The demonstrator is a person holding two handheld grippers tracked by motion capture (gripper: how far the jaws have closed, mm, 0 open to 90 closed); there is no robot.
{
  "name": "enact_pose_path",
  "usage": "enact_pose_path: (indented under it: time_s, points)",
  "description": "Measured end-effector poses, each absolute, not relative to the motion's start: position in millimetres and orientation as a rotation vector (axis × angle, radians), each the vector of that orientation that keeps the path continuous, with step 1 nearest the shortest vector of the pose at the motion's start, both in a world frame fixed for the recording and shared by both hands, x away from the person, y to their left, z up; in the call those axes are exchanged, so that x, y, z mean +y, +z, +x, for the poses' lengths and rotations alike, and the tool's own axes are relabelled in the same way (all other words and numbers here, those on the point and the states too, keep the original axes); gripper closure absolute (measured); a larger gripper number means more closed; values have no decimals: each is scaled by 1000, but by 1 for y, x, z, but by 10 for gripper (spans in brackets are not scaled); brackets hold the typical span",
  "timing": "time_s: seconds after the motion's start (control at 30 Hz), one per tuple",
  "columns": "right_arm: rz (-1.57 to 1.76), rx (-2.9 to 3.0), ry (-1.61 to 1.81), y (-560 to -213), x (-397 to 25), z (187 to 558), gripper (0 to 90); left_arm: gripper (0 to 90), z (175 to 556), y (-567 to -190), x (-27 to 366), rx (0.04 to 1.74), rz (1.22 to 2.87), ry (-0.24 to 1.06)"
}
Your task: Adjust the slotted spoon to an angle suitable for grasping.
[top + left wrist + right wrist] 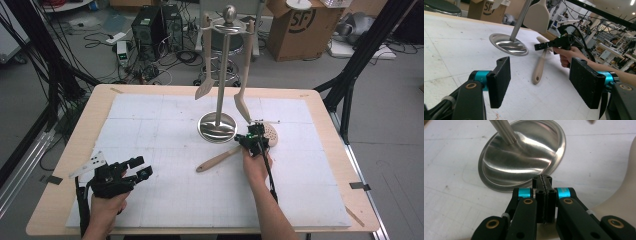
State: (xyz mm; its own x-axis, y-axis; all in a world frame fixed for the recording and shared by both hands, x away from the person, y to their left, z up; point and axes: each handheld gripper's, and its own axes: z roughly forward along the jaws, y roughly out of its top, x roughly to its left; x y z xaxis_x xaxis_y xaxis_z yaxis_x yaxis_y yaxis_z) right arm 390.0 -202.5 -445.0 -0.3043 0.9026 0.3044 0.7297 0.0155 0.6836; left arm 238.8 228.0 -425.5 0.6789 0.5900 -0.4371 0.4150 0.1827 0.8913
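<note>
R gripper (254, 140), jaws pressed together w/ nothing visibly pinched, is hovering over the skimmer (235, 151) lying at 4 o'clock of the rack base (217, 127), prob. lining up a pickup, while L gripper (131, 172) is waiting spread wide at 8 o'clock.

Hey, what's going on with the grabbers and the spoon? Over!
Left gripper open, idle. Right gripper shut, empty, above spoon lying on table. Stand base close by.
</note>
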Motion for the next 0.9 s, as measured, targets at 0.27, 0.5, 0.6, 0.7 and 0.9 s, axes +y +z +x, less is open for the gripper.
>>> enact_pose_path:
  time_s: [0.27,0.5,0.6,0.7,0.9]
  points:
    - [1680,2097,1152,-438,-210,377,900,343,237,-425,226,891,1443,148]
    - [1694,2104,1206,-436,-225,356,900,344,237,-425,225,894,1443,147]
    - [1725,2102,1228,-440,-232,346,900,344,237,-425,224,893,1442,148]
    - [1749,2114,1178,-445,-237,336,900,344,238,-425,223,892,1445,145]
    - [1792,2105,1187,-456,-250,324,900,344,240,-425,219,884,1456,138]
